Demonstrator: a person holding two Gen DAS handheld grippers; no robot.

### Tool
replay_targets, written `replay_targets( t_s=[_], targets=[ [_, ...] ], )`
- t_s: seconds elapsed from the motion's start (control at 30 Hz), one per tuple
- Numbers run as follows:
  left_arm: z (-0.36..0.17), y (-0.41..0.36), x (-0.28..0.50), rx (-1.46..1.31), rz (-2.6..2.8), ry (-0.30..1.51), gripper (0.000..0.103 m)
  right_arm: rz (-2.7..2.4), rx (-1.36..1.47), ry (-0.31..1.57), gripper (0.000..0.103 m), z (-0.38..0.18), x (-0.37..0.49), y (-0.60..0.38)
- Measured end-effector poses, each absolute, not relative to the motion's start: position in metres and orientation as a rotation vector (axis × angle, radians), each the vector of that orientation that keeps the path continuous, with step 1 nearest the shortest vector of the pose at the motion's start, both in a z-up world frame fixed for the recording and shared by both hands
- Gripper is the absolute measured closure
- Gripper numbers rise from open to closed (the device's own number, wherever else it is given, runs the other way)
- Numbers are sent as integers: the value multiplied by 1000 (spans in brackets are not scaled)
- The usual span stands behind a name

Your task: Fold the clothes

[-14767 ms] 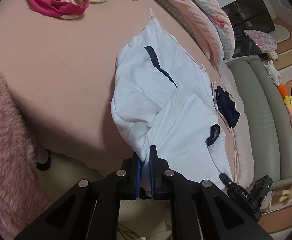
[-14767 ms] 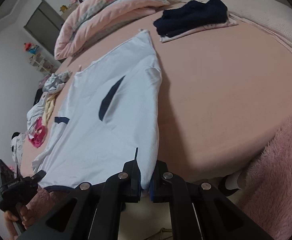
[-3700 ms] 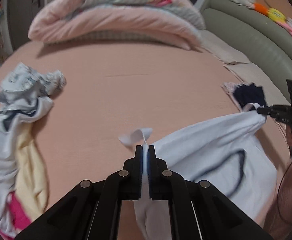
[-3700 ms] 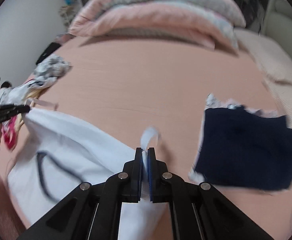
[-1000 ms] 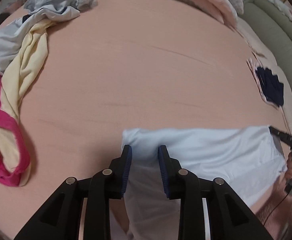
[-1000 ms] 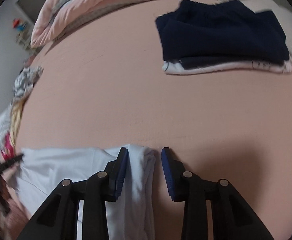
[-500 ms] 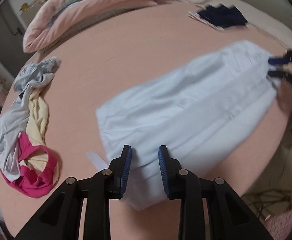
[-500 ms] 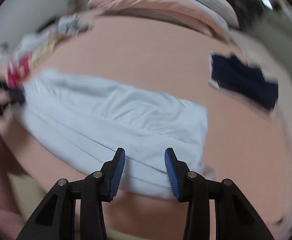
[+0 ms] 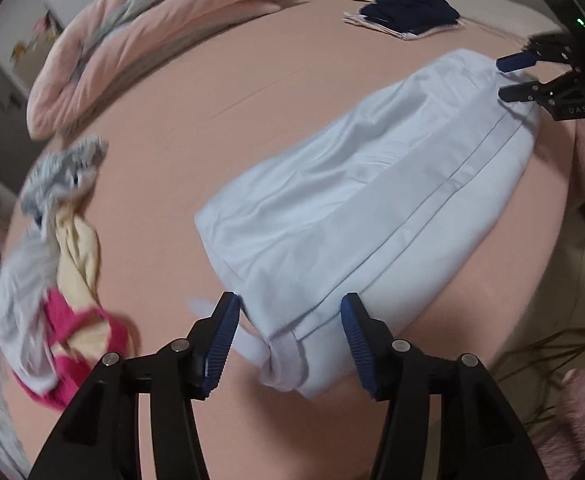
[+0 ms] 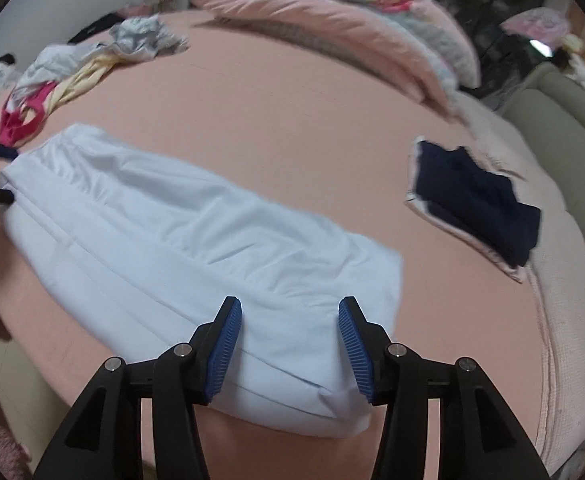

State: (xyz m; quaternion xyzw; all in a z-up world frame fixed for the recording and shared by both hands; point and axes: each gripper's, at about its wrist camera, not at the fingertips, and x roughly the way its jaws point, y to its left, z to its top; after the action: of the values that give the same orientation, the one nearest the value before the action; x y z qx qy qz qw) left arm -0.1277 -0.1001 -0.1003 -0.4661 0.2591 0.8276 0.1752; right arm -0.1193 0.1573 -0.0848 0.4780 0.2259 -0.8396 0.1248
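The pale blue cotton garment [image 9: 356, 200], folded into a long band, is laid across the pink bedsheet [image 9: 212, 92] in the left wrist view, one end lying between and just ahead of the blue ribbed pads of the left gripper [image 9: 290, 318]. The jaws are seen apart and opening; cloth sits between them but is not pressed by either pad. At the far end of the band the right gripper [image 9: 512, 76] is seen with its jaws likewise apart, at the cloth's edge. A heap of unfolded pink, yellow and grey clothes [image 9: 56, 256] lies to the left of the gripper, and a folded navy garment [image 9: 408, 12] far ahead.

In the right wrist view the same band [image 10: 196, 240] runs away leftward from the right gripper [image 10: 290, 316], whose jaws are opening over the near end without a grip on it. The navy stack [image 10: 476, 196] lies to the right, well apart, and a rolled pink quilt [image 10: 332, 20] far ahead.

The release appears to be the step in hand. It would be done well if both ends were let go together and the grippers lifted straight off, so that the layered edges are not dragged; the loose tab by the left pad may need tucking before the next fold.
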Motion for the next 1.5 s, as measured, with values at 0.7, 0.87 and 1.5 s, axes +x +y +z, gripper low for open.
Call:
replay_targets(
  t_s=[0.7,0.87,1.5],
  targets=[
    [-88,-103,-103,-1306,2360,572,101,-2445,1374,577,99,-91,-89,190],
    [-77,-113,-109,-1396,2360,459,100,-2501,1419,452,99,-79,-92,212],
    [-109,-99,-145,-1666,2375,7,99,-2412,1566,271,86,-91,-115,193]
  ],
)
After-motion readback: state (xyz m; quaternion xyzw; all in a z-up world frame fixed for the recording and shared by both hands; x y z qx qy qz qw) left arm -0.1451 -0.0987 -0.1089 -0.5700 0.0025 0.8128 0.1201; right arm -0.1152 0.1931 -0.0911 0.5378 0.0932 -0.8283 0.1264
